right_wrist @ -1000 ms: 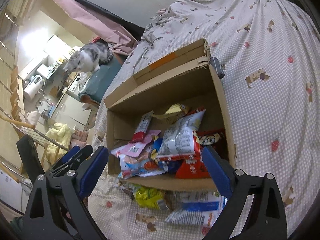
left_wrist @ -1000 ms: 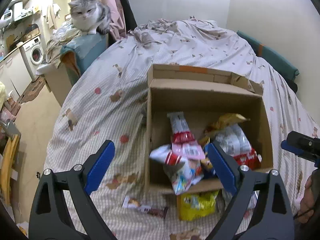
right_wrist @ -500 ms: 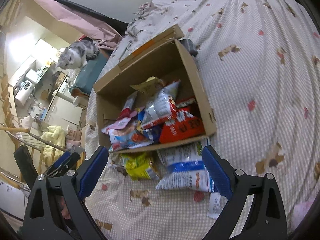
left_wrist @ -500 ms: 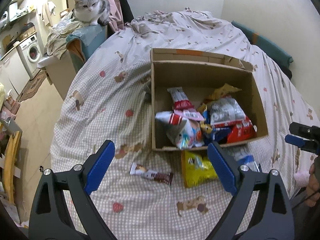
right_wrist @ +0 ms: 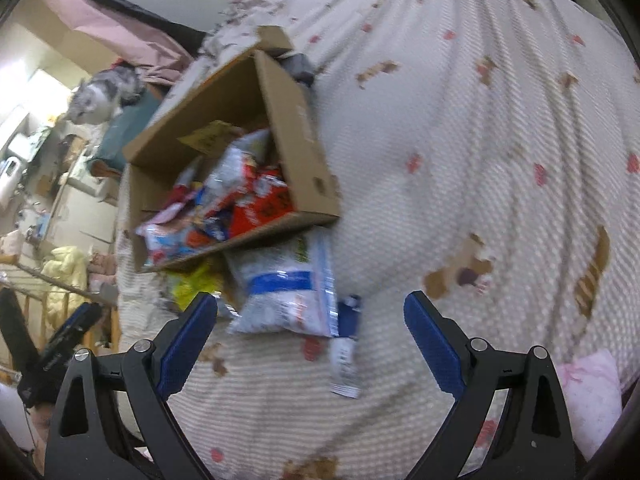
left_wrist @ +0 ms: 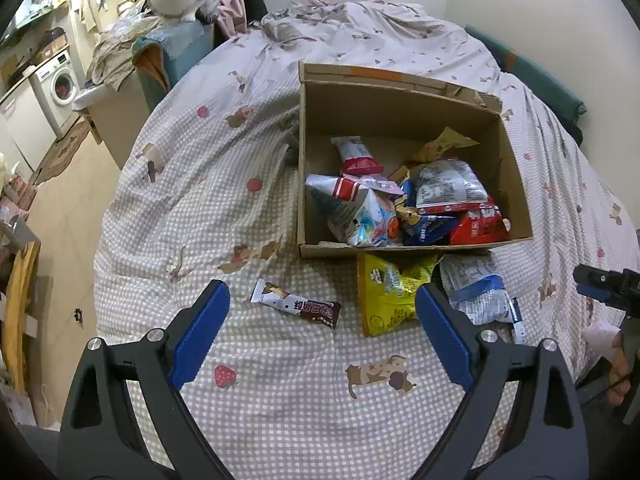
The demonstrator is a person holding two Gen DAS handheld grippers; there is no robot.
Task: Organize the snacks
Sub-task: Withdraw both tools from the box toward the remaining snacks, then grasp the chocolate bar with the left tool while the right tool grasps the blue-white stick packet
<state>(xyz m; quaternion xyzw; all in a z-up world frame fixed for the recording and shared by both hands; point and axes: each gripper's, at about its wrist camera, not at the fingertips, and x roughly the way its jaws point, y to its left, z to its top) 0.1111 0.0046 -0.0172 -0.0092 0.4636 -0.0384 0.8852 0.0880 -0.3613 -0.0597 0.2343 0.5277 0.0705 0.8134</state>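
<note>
Mostly packed: box [left_wrist: 400, 112] holds many snacks; about four packets, perhaps, remain on bed [left_wrist: 280, 392]; both jaws spread, empty.

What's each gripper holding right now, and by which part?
Nothing. The left gripper and the right gripper are both open and empty above the bedspread, short of the loose snack packets.
</note>
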